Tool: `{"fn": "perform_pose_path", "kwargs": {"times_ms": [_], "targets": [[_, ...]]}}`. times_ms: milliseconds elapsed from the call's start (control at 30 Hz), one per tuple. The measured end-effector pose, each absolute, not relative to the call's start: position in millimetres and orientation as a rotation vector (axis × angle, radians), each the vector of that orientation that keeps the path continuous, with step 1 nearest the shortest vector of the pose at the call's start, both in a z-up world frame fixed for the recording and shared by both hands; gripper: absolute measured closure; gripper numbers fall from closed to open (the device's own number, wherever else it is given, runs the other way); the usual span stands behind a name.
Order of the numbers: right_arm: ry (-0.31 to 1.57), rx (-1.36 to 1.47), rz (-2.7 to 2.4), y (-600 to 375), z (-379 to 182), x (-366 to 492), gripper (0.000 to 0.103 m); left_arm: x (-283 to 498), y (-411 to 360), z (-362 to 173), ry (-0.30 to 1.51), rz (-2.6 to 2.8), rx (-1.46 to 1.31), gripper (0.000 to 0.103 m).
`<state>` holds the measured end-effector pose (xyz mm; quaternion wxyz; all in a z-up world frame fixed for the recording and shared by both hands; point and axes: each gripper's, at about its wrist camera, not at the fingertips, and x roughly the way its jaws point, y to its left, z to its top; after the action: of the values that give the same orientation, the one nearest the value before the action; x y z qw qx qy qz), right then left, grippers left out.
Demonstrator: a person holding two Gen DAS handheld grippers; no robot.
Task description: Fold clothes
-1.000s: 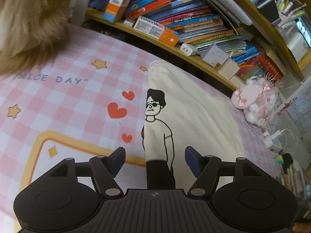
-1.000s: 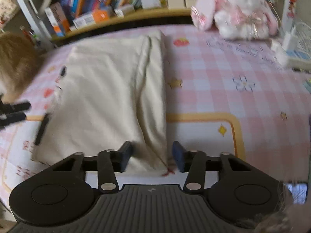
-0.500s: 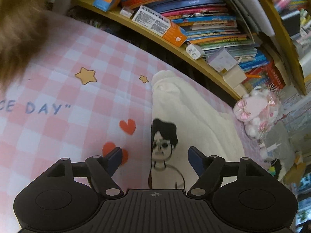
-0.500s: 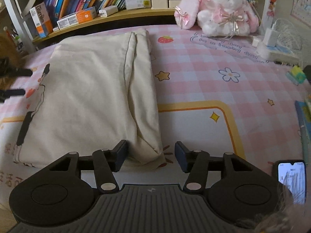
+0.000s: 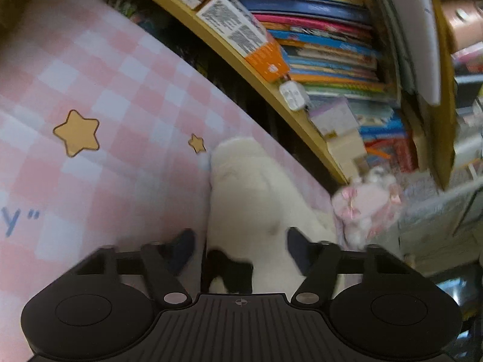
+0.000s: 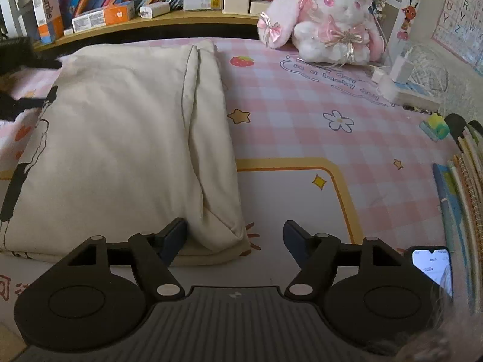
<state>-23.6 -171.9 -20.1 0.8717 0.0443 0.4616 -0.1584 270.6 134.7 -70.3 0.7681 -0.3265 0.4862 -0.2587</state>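
Observation:
A folded cream T-shirt (image 6: 120, 138) with a black line-drawn figure along its left edge lies on the pink chequered mat (image 6: 302, 138). My right gripper (image 6: 235, 238) is at its near right corner. Its jaws are opening, the corner lies loose between them, and the left finger (image 6: 173, 235) rests against the cloth. My left gripper (image 5: 240, 247) hovers low over the shirt's (image 5: 250, 196) far left end by the shelf. Its jaws are closing astride the shirt's edge, and the pads do not press on it. This view is blurred. In the right wrist view the left gripper (image 6: 49, 82) shows at the far left.
A wooden shelf (image 6: 169, 22) packed with books and boxes runs along the mat's far side. A pink and white plush rabbit (image 6: 326, 21) sits at the back right. A lit phone (image 6: 431, 265) and stacked notebooks (image 6: 462, 181) lie at the right edge.
My left gripper moved along the shirt's left edge toward the shelf end and its jaws narrowed. The right gripper's jaws widened around the near corner while it stayed about in place.

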Motion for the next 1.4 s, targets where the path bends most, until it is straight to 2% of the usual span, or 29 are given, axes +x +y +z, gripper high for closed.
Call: {"fn": "perform_pose_path", "kwargs": {"times_ms": [67,267,333,367,400,433,467,533,600,633,733,833,1000,1400], "targets": [[0.971,0.086,-0.34,-170.3,-19.8,-22.4,0.034,281.3,132.2,-74.1,1.055,-0.549,-0.744,0.064],[0.988,0.069,-0.363,-166.1,-18.9,-19.2,0.034,311.3,134.8,-87.5,1.073,-0.544,-0.923,0.063],[0.992,0.068,-0.368,-165.5,-19.0,-18.8,0.034,312.6,133.2,-84.9,1.064,-0.552,-0.888,0.064],[0.994,0.069,-0.371,-165.2,-19.0,-18.7,0.034,312.6,131.4,-82.5,1.058,-0.558,-0.857,0.069],[0.996,0.07,-0.375,-164.9,-18.9,-18.5,0.034,311.6,128.8,-78.6,1.047,-0.566,-0.808,0.082],[0.997,0.07,-0.377,-164.6,-18.7,-18.2,0.034,307.8,125.2,-71.1,1.014,-0.58,-0.733,0.087],[0.999,0.069,-0.379,-164.2,-18.7,-18.0,0.034,301.9,121.4,-61.1,0.962,-0.596,-0.65,0.092],[1.002,0.067,-0.383,-163.4,-18.7,-17.6,0.034,282.6,111.6,-37.7,0.809,-0.634,-0.473,0.093],[1.003,0.069,-0.386,-163.5,-18.8,-17.6,0.034,266.6,102.0,-27.5,0.688,-0.666,-0.37,0.091],[1.002,0.071,-0.387,-163.6,-18.9,-17.7,0.034,266.6,99.0,-29.8,0.685,-0.659,-0.354,0.091],[1.0,0.077,-0.394,-163.1,-19.1,-18.5,0.034,292.0,98.8,-56.9,0.858,-0.561,-0.421,0.09],[1.006,0.064,-0.391,-161.4,-18.7,-18.0,0.034,300.7,111.0,-69.2,0.919,-0.537,-0.525,0.081],[1.003,0.065,-0.391,-161.6,-19.3,-18.8,0.034,288.3,127.2,-70.4,0.943,-0.547,-0.614,0.053],[0.993,0.112,-0.376,-168.7,-20.0,-19.8,0.034,179.6,149.2,-71.8,0.984,-0.59,-0.639,0.053]]}}
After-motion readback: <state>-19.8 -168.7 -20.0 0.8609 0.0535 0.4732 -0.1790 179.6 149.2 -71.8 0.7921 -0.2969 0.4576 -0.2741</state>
